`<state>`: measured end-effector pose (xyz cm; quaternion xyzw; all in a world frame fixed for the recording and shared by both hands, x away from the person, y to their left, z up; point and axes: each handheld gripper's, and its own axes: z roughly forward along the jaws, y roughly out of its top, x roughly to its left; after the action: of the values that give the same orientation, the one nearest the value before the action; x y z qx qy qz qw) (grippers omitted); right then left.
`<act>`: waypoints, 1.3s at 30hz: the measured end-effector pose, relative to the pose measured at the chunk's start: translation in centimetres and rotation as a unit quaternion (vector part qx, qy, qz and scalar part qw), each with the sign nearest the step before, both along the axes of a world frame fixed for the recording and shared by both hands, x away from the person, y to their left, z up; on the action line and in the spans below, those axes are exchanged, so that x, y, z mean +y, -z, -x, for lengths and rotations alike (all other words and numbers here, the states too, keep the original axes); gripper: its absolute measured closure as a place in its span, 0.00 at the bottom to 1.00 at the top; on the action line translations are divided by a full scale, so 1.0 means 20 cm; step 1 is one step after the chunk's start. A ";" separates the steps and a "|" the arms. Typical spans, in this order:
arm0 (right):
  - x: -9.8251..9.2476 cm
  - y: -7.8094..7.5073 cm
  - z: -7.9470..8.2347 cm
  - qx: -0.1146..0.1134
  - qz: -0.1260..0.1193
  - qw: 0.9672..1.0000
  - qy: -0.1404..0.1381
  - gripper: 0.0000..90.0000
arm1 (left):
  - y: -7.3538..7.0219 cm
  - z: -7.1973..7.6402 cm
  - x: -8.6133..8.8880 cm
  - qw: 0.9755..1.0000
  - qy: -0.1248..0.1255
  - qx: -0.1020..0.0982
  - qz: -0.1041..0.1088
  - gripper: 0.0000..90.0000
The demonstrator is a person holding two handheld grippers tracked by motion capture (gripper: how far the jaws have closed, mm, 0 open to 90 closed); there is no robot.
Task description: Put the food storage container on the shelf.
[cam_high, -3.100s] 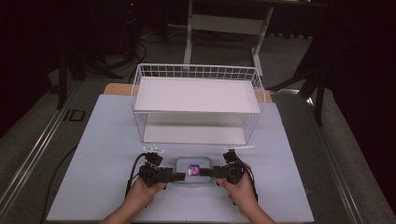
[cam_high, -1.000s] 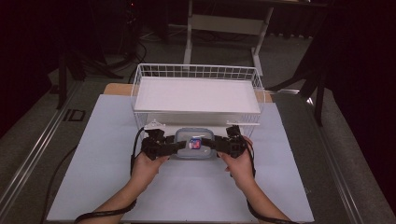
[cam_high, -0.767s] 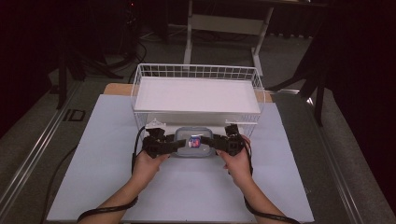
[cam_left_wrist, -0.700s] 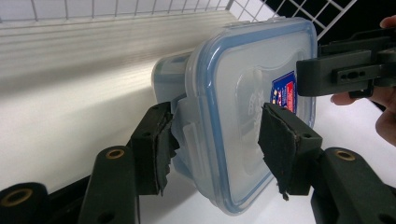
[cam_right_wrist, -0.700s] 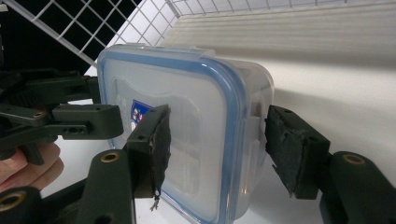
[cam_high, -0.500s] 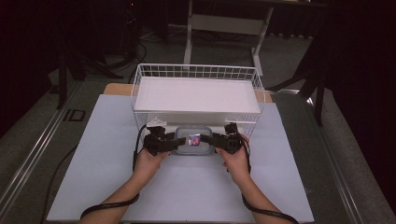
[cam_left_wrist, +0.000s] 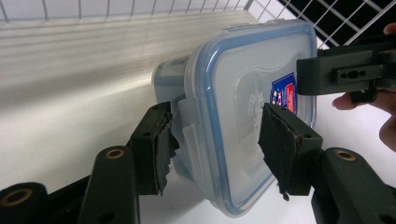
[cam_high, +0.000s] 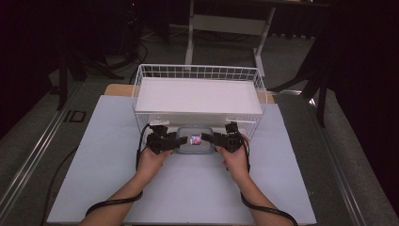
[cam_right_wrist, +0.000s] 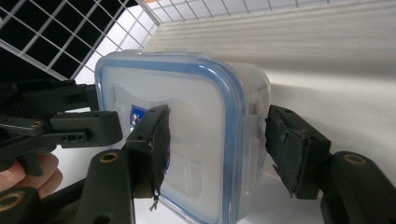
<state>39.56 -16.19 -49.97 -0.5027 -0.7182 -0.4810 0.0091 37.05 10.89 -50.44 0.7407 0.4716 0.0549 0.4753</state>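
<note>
Translucent plastic food box with a blue-rimmed snap lid (cam_high: 194,141) sits in the lower middle of the high view, gripped from both ends, its far side at the open front of the white wire rack basket (cam_high: 199,75). Its contents cannot be made out through the cloudy walls; a small blue and red label marks the lid. The left hand-held gripper (cam_high: 171,141) clamps one end of the box, one pad on the lid and one under the base, as the left gripper view shows (cam_left_wrist: 215,140). The right hand-held gripper (cam_high: 217,140) clasps the opposite end likewise (cam_right_wrist: 217,144). The rack's white shelf lies bare above. Pale grey counter (cam_high: 108,141) spreads open left, right and below the hands.
</note>
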 end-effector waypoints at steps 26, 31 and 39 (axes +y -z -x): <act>0.05 0.02 -0.02 -0.050 0.026 0.998 0.025 0.44 | 0.04 -0.04 -0.01 0.999 -0.017 -0.049 0.009 0.48; 0.06 0.02 -0.03 -0.058 0.039 0.997 0.030 0.43 | 0.03 -0.06 -0.01 0.997 -0.022 -0.072 -0.012 0.48; 0.06 0.02 -0.04 -0.070 0.058 0.995 0.044 0.42 | 0.02 -0.07 -0.04 0.996 -0.030 -0.081 -0.029 0.47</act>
<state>40.35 -14.89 -50.32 -0.4987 -0.7210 -0.4724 -0.0911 38.37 10.19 -50.90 0.7330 0.4517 0.1427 0.4882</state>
